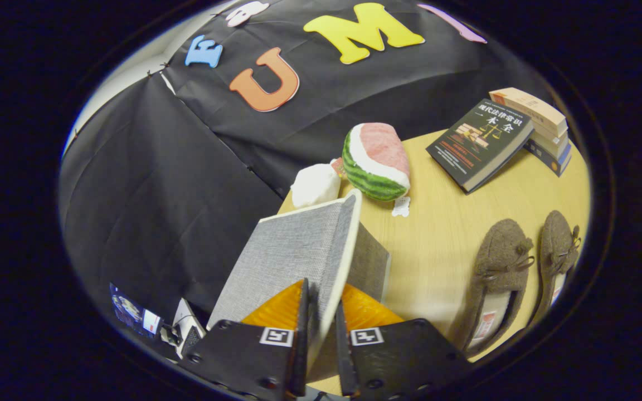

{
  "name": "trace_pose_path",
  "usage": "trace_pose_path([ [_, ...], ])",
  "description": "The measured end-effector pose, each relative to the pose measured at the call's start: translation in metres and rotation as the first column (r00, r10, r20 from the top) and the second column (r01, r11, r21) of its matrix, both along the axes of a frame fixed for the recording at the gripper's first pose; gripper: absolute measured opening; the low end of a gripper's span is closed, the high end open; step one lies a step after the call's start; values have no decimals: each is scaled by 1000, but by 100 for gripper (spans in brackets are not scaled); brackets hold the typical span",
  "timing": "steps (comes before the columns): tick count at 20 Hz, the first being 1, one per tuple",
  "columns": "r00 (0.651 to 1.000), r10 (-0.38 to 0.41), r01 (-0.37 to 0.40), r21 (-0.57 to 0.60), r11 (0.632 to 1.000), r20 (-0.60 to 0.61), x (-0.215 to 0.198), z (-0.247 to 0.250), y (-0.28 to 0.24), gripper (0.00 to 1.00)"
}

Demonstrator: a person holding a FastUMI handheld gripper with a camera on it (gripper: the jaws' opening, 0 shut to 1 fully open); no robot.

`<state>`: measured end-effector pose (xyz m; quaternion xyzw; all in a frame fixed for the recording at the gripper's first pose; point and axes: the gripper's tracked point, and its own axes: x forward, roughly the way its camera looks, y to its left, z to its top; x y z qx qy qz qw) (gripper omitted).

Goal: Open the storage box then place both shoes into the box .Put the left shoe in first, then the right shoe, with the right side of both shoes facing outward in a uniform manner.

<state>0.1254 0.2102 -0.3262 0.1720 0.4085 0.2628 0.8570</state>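
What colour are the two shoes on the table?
Brown, both shoes, clearest in the gripper view; gripper grips the box lid.

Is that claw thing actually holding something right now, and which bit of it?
Yes. The gripper is shut on the grey fabric-covered lid of the storage box, pinching its pale front edge between both fingers, with the lid lifted up.

Two shoes (496, 278), one box (310, 250), several books (480, 143), one hand-held gripper (321, 334).
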Motion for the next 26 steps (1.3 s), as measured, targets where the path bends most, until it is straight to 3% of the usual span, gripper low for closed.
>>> trace_pose_path([
  [1,1000,1,-1,-26,1000,8,-1,1,1,19],
  [3,1000,-8,8,-67,998,10,-2,2,1,19],
  [5,999,-32,31,-62,998,-9,-3,9,3,9],
  [11,996,-63,69,-93,993,60,-6,54,7,8],
  [12,997,-74,77,-86,993,38,-7,60,13,0],
  [19,991,-111,116,-74,990,68,-11,119,55,0],
  [22,995,-83,83,2,997,58,-21,147,95,0],
  [26,997,-46,46,-2,999,67,-30,163,145,0],
])
